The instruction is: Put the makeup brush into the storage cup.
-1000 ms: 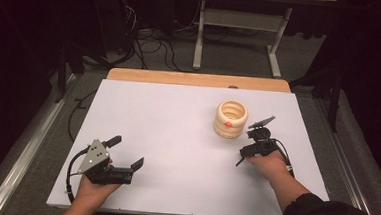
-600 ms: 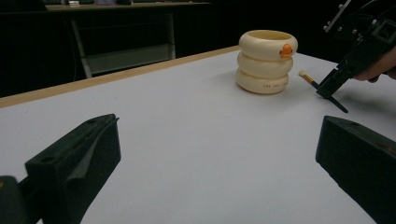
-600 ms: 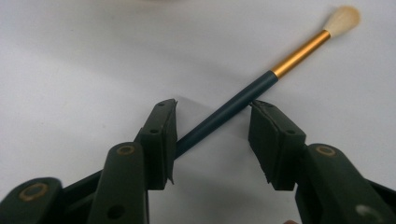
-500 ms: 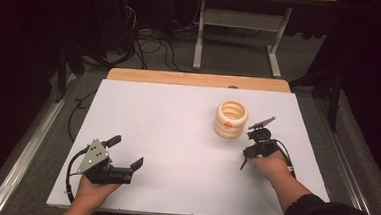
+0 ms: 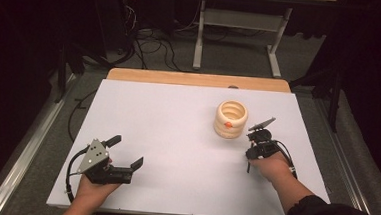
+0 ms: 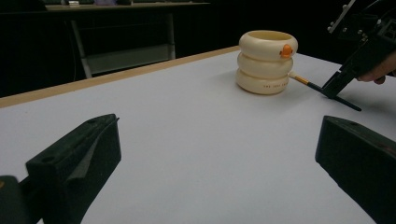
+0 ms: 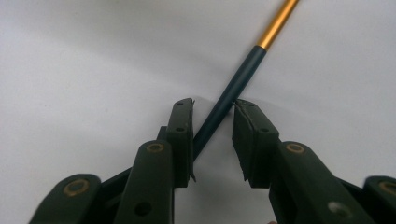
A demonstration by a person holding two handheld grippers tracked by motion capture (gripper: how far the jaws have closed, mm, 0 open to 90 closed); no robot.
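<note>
Thing in hand: a thin dark-blue paintbrush with a gold metal ferrule, lying flat on the white counter, its brush end touching or just beside the foot of the cream ribbed ring-stack holder with an orange knob.
Right gripper: tilted down over the handle, fingers set either side of it with a gap on the far side; not yet clamped.
Left gripper: resting near the front left of the counter, fingers spread wide, holding nothing, well apart from the brush.
Handling, as I judge it: light, stiff and round, so it may roll or pivot between flat pads; the smooth lacquered handle looks slippery.
Where to hold: on the dark handle, near its middle, clear of the ferrule and bristles.
Risk: the brush lies low on the counter, so fingertips may scrape the surface or flick it aside.
Holder: likely light enough to tip if nudged.
</note>
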